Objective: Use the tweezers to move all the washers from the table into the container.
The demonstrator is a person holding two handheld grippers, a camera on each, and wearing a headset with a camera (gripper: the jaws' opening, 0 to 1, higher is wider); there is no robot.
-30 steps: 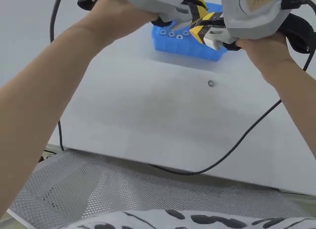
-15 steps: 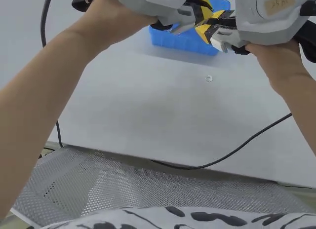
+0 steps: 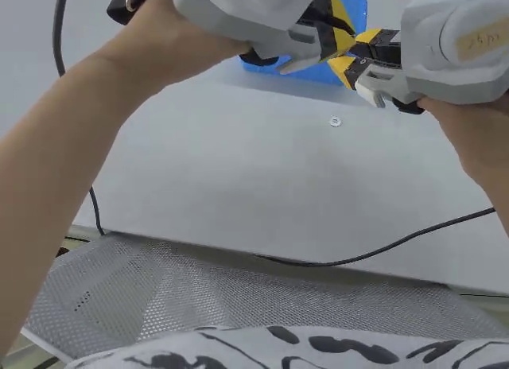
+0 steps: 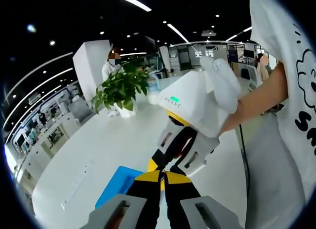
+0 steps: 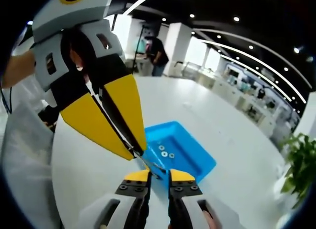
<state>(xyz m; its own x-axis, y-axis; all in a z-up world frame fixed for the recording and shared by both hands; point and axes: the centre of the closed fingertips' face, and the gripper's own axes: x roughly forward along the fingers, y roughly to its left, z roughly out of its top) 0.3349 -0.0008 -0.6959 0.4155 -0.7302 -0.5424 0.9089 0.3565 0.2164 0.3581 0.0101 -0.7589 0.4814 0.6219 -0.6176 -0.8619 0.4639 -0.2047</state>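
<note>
A thin pair of tweezers [image 5: 149,166] runs from the tips of my left gripper [image 5: 138,154] into the narrow gap of my right gripper [image 5: 159,175]. The left gripper's yellow jaws are pressed together on it. The two grippers meet tip to tip above the table's far side, left gripper [image 3: 343,41] and right gripper [image 3: 355,67]. Just behind them stands the blue container [image 5: 192,160], with three washers [image 5: 165,153] lying in it. One small washer [image 3: 335,122] lies on the white table, a little nearer to me than the grippers.
A black cable [image 3: 374,248] curves over the table's near right part, and another cable [image 3: 60,11] hangs at the far left. A perforated grey ledge [image 3: 159,297] runs along the near edge. The white table [image 3: 223,170] is bare around the lone washer.
Both grippers, still tip to tip, have drifted right and toward me, off the container. The left gripper now hides the washers in the container in the head view. The lone washer has not moved.
</note>
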